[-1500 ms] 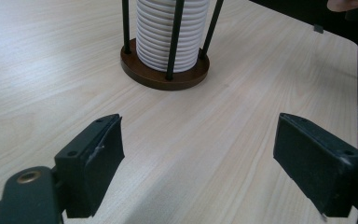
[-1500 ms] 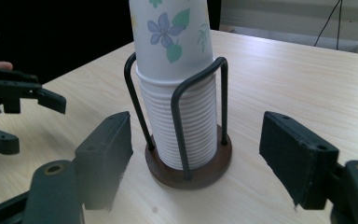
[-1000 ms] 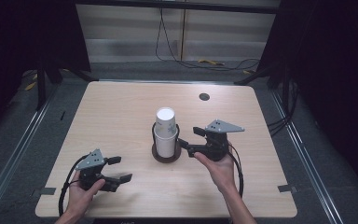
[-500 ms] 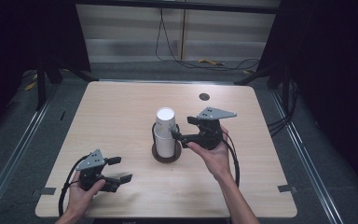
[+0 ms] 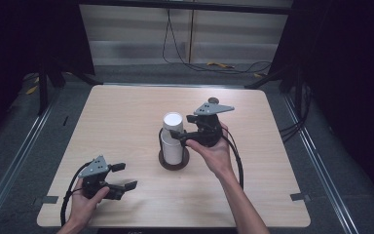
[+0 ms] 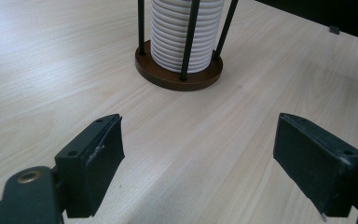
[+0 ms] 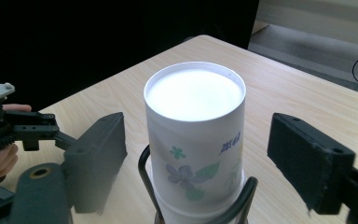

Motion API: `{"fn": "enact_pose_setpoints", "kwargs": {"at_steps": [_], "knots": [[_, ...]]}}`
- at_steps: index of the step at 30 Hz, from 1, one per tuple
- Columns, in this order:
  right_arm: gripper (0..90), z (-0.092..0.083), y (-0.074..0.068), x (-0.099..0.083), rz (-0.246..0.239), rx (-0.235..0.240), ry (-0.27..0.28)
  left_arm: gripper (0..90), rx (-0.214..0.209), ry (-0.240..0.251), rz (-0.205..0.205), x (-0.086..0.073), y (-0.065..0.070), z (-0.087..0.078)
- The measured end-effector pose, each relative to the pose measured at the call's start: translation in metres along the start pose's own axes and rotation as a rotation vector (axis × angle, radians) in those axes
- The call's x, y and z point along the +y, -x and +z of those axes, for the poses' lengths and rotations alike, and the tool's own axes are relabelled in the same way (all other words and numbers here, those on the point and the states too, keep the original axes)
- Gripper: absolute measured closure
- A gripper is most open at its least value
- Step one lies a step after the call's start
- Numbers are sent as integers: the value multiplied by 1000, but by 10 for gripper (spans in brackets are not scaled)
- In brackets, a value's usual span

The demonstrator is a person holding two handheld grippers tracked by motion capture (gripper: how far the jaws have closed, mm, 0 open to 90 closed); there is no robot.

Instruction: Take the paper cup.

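Observation:
A stack of white paper cups [image 5: 172, 141] stands upside down in a wire holder with a round brown base [image 5: 174, 162] at the table's middle. The top cup [image 7: 196, 135] bears a flower print. My right gripper [image 5: 182, 128] comes in from the right at the top cup's height. Its jaws have just been closing a little, but they still stand open on either side of the top cup with a gap on each side. At the front left my left gripper [image 5: 126, 176] rests low and open, nothing between its jaws [image 6: 198, 158], facing the holder's base [image 6: 179, 74].
The light wooden table [image 5: 272, 161] has bare room on all sides of the holder. A small dark disc [image 5: 214, 101] lies near the far right edge. Cables [image 5: 233, 66] run over the floor beyond the table.
My right gripper has risen along the cup stack and shifted toward it, and its jaws stand wider than a second ago. The left gripper has stayed where it was.

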State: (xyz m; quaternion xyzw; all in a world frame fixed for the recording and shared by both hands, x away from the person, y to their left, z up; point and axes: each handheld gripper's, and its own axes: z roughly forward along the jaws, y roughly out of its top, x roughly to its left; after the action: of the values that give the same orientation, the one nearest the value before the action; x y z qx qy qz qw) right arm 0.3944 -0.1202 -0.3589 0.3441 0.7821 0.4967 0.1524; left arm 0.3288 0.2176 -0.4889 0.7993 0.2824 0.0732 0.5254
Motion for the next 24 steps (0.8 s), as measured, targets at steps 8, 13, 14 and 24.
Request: {"fn": "enact_pose_setpoints", "kwargs": {"at_steps": [8, 13, 14, 24], "knots": [[218, 19, 2, 1, -11, 10, -43, 161, -1, -1, 1, 0, 0, 0], [220, 23, 0, 8, -16, 12, -51, 163, -6, -6, 4, 0, 0, 0], [220, 23, 0, 8, -16, 12, -51, 165, -6, -6, 4, 0, 0, 0], [277, 32, -2, 10, -22, -1, -59, 166, 0, -2, 1, 0, -1, -1]]}}
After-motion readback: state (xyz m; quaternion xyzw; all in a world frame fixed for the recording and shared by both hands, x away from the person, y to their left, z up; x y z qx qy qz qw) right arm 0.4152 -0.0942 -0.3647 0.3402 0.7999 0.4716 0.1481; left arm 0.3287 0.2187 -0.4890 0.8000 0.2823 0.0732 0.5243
